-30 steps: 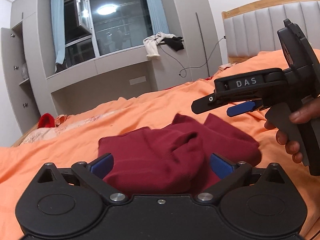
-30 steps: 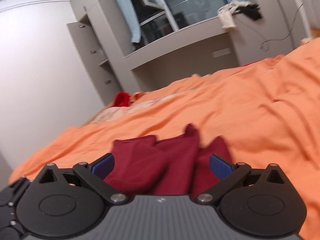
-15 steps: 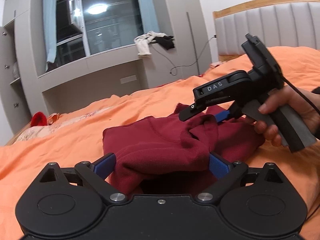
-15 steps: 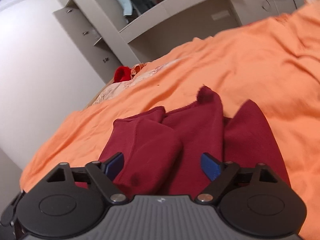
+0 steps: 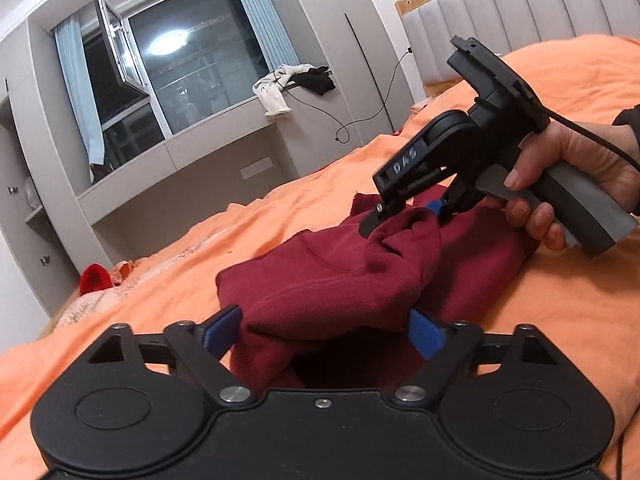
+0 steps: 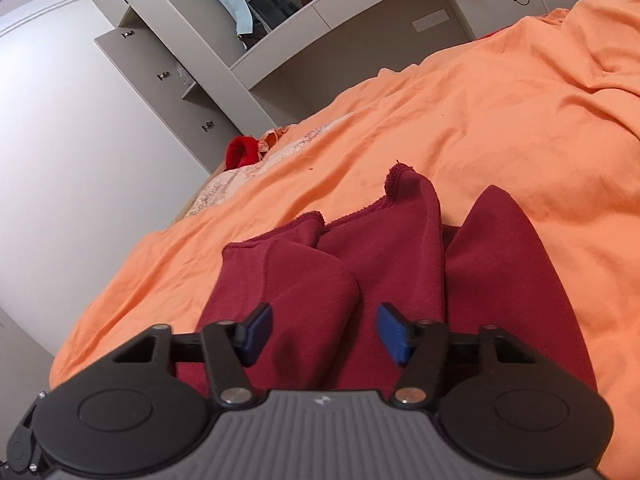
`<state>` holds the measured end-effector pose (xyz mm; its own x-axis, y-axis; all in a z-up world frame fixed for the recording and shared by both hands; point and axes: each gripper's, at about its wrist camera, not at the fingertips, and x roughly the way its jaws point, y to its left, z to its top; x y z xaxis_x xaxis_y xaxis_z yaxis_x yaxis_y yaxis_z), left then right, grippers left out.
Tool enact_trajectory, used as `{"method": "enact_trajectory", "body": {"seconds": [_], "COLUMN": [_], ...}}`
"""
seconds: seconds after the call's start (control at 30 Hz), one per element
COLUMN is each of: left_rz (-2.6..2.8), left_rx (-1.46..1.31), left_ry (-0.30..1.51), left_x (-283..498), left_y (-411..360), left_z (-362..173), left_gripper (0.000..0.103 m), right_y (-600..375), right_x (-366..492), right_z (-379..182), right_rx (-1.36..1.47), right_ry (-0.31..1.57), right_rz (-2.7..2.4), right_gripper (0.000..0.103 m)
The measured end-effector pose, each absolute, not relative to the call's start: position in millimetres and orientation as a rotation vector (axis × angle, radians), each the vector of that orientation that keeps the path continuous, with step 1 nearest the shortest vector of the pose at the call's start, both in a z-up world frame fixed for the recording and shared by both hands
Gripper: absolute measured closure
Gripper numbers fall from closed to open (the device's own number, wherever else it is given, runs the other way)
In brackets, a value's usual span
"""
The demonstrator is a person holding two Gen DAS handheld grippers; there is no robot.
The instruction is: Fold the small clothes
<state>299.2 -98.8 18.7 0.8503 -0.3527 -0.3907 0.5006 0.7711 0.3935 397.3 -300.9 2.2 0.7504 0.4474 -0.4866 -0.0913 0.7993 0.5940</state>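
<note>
A dark red garment (image 5: 340, 276) lies crumpled on the orange bedspread (image 5: 180, 280). My left gripper (image 5: 324, 332) is at its near edge, and its jaws are closing with a thick fold bulging between the blue pads. In the left wrist view my right gripper (image 5: 402, 218), held by a person's hand (image 5: 580, 168), is down on the far fold. In the right wrist view the right gripper (image 6: 324, 332) is closing around a rounded fold of the garment (image 6: 312, 280). A small gap still shows beside one pad.
A bright red item (image 5: 94, 278) lies at the bed's far left corner. A padded headboard (image 5: 520, 8) stands at the right. Clothes (image 5: 276, 92) hang over the window ledge, with a cable dangling beside them. Grey cupboards (image 6: 160, 76) line the wall.
Both grippers have come down onto the red garment and their jaws have narrowed. The right gripper dropped from above the cloth onto its far fold. The cloth now bunches up between the pads.
</note>
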Motion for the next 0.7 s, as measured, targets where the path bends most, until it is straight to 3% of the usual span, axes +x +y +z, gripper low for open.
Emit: {"method": "enact_trajectory", "body": {"seconds": [0.03,0.13,0.2,0.5,0.7], "left_rz": [-0.466,-0.463,-0.463,-0.445,-0.428], "left_rx": [0.517,0.543,0.554,0.645,0.688], "left_ry": [0.302,0.297,0.295,0.269,0.257], "left_x": [297.8,297.0,296.1,274.7,277.9], "left_y": [-99.8,-103.4,-103.7,-93.7,-98.5], "left_z": [18.4,19.4,19.9,17.2,13.6], "left_gripper": [0.019,0.02,0.018,0.013,0.013], "right_y": [-299.0,-295.5,-295.3,-298.2,-300.2], "right_x": [398.8,401.0,400.1,400.1,399.8], "right_z": [0.6,-2.9,-2.1,-0.4,-1.7], "right_rx": [0.573,0.575,0.574,0.577,0.595], "right_ry": [0.67,0.68,0.671,0.661,0.676], "right_rz": [0.307,0.306,0.308,0.294,0.297], "right_gripper": [0.057,0.069,0.072,0.072,0.066]}}
